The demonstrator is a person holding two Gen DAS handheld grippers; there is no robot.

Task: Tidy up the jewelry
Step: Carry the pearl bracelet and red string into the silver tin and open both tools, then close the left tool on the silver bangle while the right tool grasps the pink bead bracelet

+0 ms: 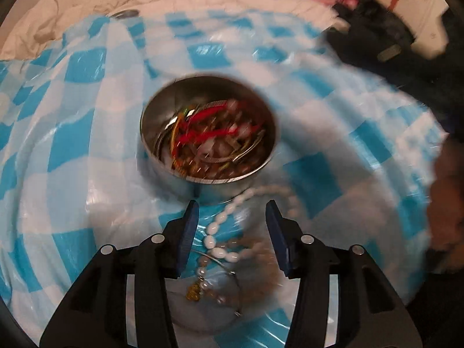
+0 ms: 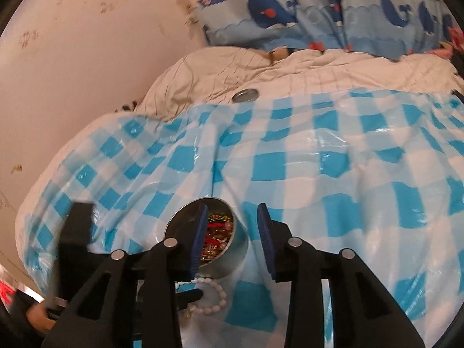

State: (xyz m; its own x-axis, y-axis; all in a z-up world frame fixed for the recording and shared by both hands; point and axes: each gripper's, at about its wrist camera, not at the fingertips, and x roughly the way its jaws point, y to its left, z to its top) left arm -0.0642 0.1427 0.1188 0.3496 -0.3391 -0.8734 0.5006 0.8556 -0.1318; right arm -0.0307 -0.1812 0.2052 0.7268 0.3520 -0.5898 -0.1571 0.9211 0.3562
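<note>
A round metal tin (image 1: pixel 208 145) full of mixed jewelry stands on the blue-and-white checked cloth (image 1: pixel 87 145). A white bead bracelet (image 1: pixel 220 232) and other small pieces lie on the cloth just in front of the tin. My left gripper (image 1: pixel 232 217) is open, its blue pads on either side of the bracelet, not touching it. The left wrist view is blurred. In the right wrist view my right gripper (image 2: pixel 232 226) is open and empty above the cloth, with the tin (image 2: pixel 208 240) behind its left finger and the bracelet (image 2: pixel 214 298) below it.
The tin's lid (image 2: pixel 245 95) lies on the cream bedding (image 2: pixel 261 69) at the far edge of the checked cloth (image 2: pixel 348 174). A whale-print curtain (image 2: pixel 319 14) hangs behind, a pale wall (image 2: pixel 87 58) to the left. The left gripper's body (image 2: pixel 75 232) shows at lower left.
</note>
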